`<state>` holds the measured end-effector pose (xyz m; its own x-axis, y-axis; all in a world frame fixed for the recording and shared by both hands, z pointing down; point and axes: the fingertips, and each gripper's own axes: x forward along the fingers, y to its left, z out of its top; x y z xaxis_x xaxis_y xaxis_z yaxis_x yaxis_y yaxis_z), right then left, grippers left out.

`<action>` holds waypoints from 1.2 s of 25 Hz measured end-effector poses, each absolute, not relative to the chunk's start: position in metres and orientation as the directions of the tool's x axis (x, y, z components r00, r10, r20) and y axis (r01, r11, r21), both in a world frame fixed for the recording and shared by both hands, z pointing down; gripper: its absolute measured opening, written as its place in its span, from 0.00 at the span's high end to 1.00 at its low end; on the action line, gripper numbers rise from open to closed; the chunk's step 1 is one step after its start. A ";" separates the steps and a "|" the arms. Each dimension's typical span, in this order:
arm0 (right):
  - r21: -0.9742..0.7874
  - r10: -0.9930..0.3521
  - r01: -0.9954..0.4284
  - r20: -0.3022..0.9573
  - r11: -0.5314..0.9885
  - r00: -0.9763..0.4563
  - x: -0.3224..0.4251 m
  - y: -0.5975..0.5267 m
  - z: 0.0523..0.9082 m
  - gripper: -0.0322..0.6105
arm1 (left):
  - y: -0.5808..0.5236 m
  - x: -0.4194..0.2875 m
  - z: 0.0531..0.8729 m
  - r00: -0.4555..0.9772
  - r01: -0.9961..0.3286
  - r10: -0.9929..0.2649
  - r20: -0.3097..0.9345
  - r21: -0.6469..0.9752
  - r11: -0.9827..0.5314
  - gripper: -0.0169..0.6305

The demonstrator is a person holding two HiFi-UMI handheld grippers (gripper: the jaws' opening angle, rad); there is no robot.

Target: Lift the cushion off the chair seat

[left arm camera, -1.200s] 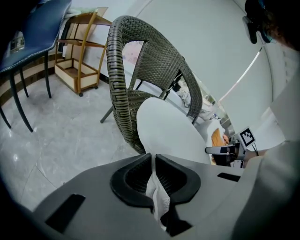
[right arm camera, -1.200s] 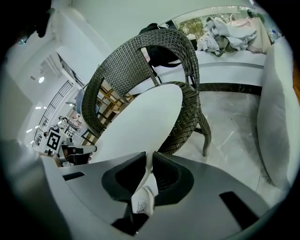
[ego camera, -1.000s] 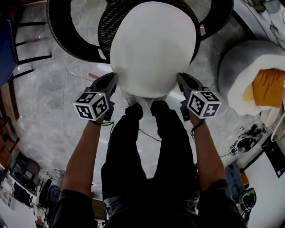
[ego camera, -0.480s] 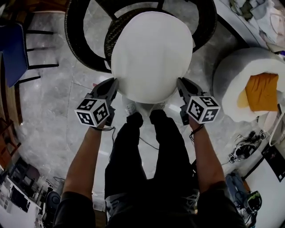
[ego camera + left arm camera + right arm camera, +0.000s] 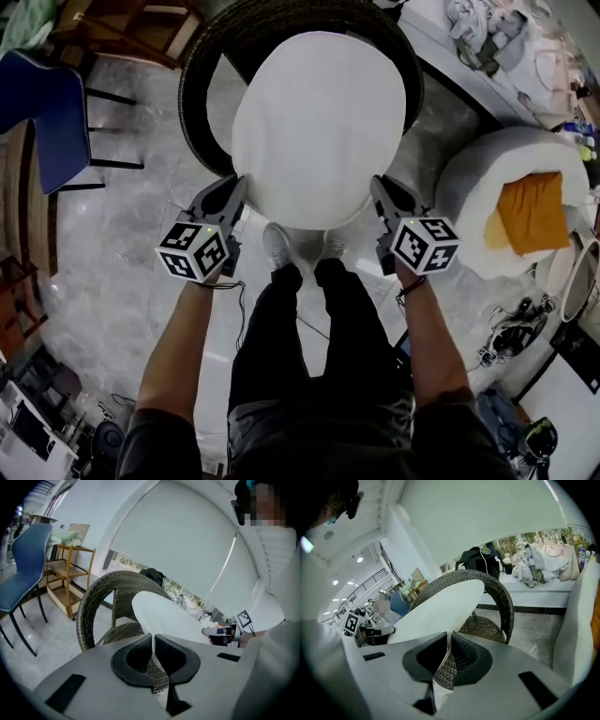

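A round white cushion (image 5: 321,127) hangs in the air above the dark wicker chair (image 5: 202,103), clear of the seat (image 5: 123,633). My left gripper (image 5: 234,192) is shut on the cushion's near left edge, and my right gripper (image 5: 377,194) is shut on its near right edge. In the left gripper view the cushion (image 5: 171,620) runs as a thin white sheet between the closed jaws, with the other gripper (image 5: 220,632) across it. The right gripper view shows the cushion (image 5: 440,609) pinched the same way, the wicker chair (image 5: 497,597) behind it.
A blue chair (image 5: 52,103) stands at the left, a wooden shelf (image 5: 70,581) behind it. A white beanbag (image 5: 487,202) with an orange pillow (image 5: 532,211) sits to the right. Clothes lie heaped on a bench (image 5: 487,47) at the back right. My legs and shoes (image 5: 277,246) stand just below the cushion.
Both grippers have risen with the cushion pinched between them. The cushion has come up off the wicker seat, and the chair now looks smaller and lower beneath it.
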<state>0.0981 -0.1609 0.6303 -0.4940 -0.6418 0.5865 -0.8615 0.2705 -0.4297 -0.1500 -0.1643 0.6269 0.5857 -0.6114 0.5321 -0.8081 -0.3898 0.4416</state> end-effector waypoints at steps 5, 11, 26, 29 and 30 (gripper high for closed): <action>-0.395 -0.677 -0.863 0.544 0.315 -0.496 0.105 -0.181 0.579 0.89 | -0.185 -0.143 0.575 0.587 -0.807 -0.649 0.485 0.417 -0.418 0.93; -0.345 -0.724 -0.867 0.483 0.360 -0.492 0.108 -0.209 0.511 0.89 | -0.209 -0.140 0.515 0.589 -0.805 -0.684 0.431 0.385 -0.451 0.93; -0.264 -0.808 -0.858 0.300 0.441 -0.507 0.088 -0.247 0.337 0.90 | -0.236 -0.159 0.337 0.555 -0.832 -0.786 0.273 0.209 -0.515 0.93; -0.252 -0.809 -0.852 0.278 0.459 -0.518 0.081 -0.249 0.313 0.90 | -0.237 -0.166 0.315 0.547 -0.837 -0.797 0.257 0.177 -0.517 0.93; -0.249 -0.808 -0.850 0.272 0.465 -0.522 0.078 -0.249 0.306 0.90 | -0.238 -0.169 0.309 0.544 -0.839 -0.800 0.254 0.169 -0.517 0.93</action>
<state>0.0778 -0.2492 0.3063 -0.5220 -0.8082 0.2725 -0.8497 0.4649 -0.2487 -0.1690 -0.2375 0.3094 0.5443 -0.7996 0.2536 -0.8389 -0.5174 0.1691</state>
